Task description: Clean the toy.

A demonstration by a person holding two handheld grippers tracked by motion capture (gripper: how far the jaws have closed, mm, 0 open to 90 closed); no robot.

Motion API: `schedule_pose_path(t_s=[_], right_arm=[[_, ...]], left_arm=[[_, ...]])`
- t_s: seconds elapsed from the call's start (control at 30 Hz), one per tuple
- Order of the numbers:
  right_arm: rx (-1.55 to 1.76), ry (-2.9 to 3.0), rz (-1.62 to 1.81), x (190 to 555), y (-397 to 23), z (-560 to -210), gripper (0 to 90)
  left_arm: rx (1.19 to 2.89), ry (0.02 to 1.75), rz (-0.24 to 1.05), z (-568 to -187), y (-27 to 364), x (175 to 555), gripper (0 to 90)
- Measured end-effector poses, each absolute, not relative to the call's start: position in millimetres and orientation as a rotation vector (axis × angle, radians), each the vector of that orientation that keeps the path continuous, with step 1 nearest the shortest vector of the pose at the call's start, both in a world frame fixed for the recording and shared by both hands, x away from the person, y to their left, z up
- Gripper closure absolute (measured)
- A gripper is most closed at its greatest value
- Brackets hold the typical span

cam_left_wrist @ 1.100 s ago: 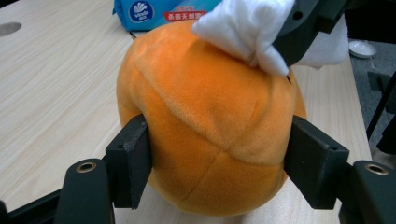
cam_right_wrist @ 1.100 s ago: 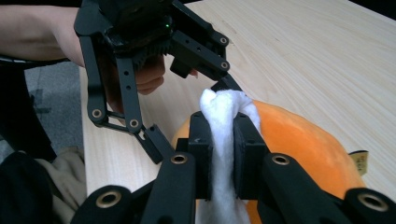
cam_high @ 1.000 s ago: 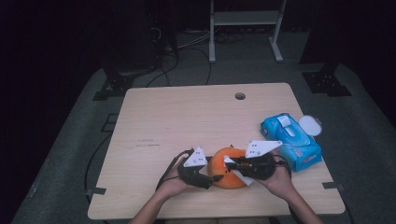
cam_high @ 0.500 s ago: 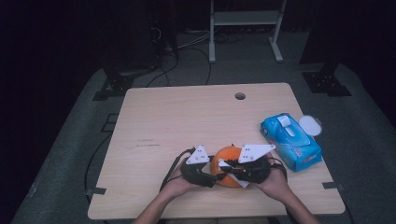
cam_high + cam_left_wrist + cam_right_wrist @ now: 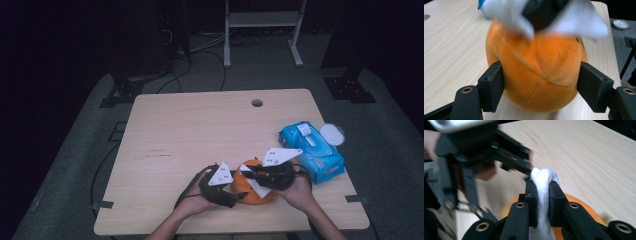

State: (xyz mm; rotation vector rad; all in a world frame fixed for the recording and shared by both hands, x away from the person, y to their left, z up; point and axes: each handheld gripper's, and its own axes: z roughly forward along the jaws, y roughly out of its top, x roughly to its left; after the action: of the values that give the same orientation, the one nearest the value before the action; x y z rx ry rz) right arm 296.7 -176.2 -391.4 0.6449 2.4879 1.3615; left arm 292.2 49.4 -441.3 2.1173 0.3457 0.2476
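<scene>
The left gripper (image 5: 540,93) has just been opening its jaws, yet they flank the orange plush ball (image 5: 536,75) at the table's (image 5: 200,130) near edge; the right gripper (image 5: 541,192) pinches a white wipe (image 5: 543,180) over it, so wiping seems underway

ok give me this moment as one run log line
left gripper: jaws just been opening, orange plush between them | right gripper: shut on white wipe above plush | wipe pack: at table's right edge
</scene>
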Motion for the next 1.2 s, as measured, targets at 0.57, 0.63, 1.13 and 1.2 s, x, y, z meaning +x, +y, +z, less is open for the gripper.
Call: schedule_pose_path(t_s=[0.57,0.63,1.13,1.2], right_arm=[[0.594,2.556,1.417,288,-164,-396,79.6],[0.578,2.555,1.397,288,-163,-395,79.5],[0.615,2.558,1.423,290,-170,-398,79.5],[0.612,2.557,1.405,291,-169,-397,79.5]], left_arm=[[2.123,0.367,0.215,-444,51,294,23.6],[2.122,0.369,0.211,-444,53,295,24.2],[2.125,0.376,0.199,-443,53,297,23.4],[2.123,0.383,0.198,-444,54,297,23.5]])
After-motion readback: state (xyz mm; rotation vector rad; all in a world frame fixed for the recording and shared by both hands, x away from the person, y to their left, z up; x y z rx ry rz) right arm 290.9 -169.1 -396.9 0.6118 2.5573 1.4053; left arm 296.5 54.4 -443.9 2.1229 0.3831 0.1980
